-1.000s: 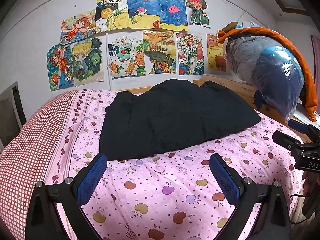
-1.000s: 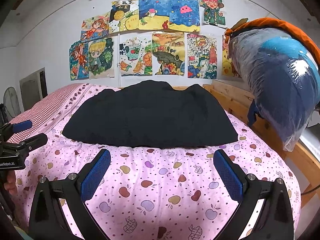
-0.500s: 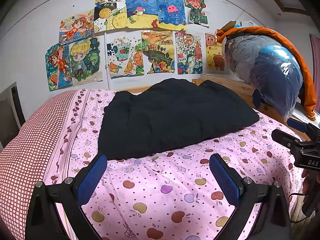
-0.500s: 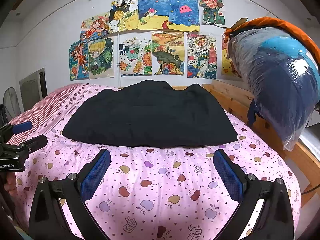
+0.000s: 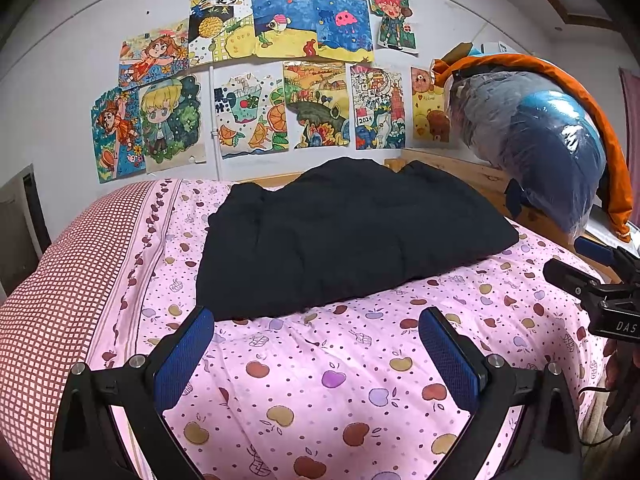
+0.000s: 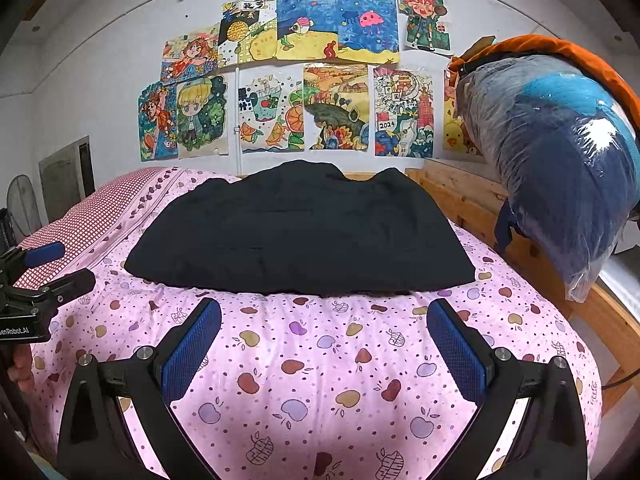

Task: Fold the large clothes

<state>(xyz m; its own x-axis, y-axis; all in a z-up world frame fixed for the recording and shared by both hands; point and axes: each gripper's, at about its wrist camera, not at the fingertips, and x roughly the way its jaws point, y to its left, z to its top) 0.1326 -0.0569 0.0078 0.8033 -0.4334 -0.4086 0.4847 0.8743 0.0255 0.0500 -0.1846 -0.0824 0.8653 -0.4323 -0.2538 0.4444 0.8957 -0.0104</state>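
Large black padded garment (image 5: pixel 344 236), spread flat at centre frame on the pink apple-print bed cover (image 5: pixel 320 380); left hand-held gripper (image 5: pixel 316 354) and right hand-held gripper (image 6: pixel 324 346) held apart, empty, lower frame; folding judged unstarted; near hem corners to be reached and pinched next.

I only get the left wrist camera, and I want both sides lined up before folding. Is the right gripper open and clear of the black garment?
Observer: Yes. The right gripper has its fingers spread wide with nothing between them. It is over the pink bedspread, short of the black garment.
Operator: Anything off to the far left that I cannot see?
Observer: A fan stands beyond the bed's left side, near the wall.
Operator: And along the right side?
Observer: The wooden bed rail carries on toward the near end, past the bagged bedding.
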